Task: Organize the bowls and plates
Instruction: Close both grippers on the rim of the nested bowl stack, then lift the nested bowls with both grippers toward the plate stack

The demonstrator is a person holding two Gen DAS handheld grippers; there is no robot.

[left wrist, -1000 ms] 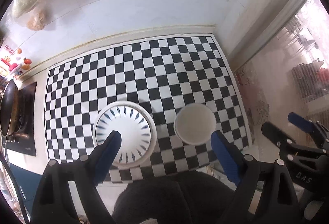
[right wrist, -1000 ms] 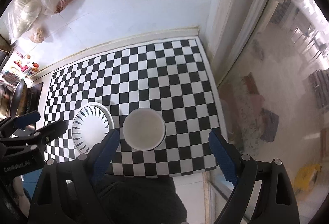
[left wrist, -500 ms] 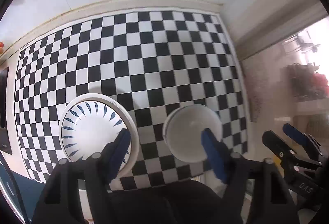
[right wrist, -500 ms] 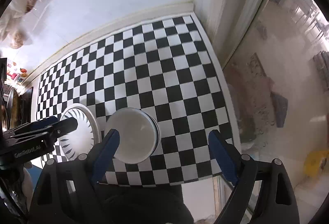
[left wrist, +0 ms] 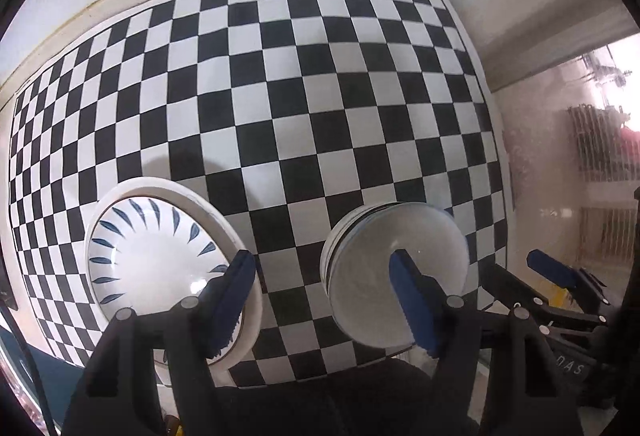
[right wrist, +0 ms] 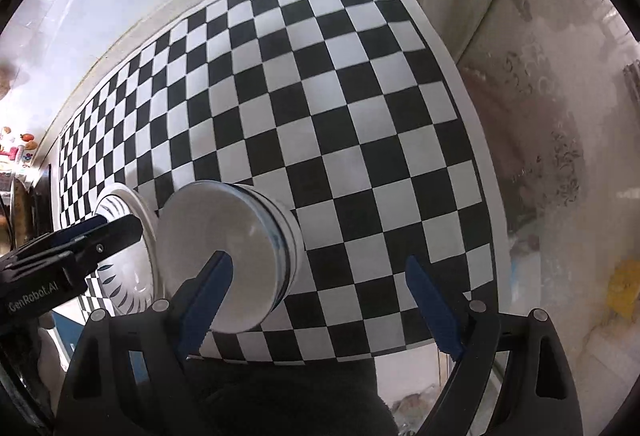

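A white plate with blue leaf marks [left wrist: 156,256] sits on the checkered mat [left wrist: 280,96] at the front left; it also shows in the right wrist view [right wrist: 124,236]. A stack of plain white bowls [left wrist: 396,260] stands to its right, seen too in the right wrist view [right wrist: 232,244]. My left gripper [left wrist: 324,284] is open, low over the gap between plate and bowls. My right gripper [right wrist: 316,288] is open, its left finger over the bowls' near rim, empty.
The checkered mat [right wrist: 320,96] meets a white wall at the back. A glass door [right wrist: 560,116] runs along the right edge. A stove edge [right wrist: 36,196] lies at the far left. The counter's front edge is just under the grippers.
Both grippers have dropped lower and closer to the plate and bowls. The left gripper's fingers have narrowed a little. Nothing has been taken hold of.
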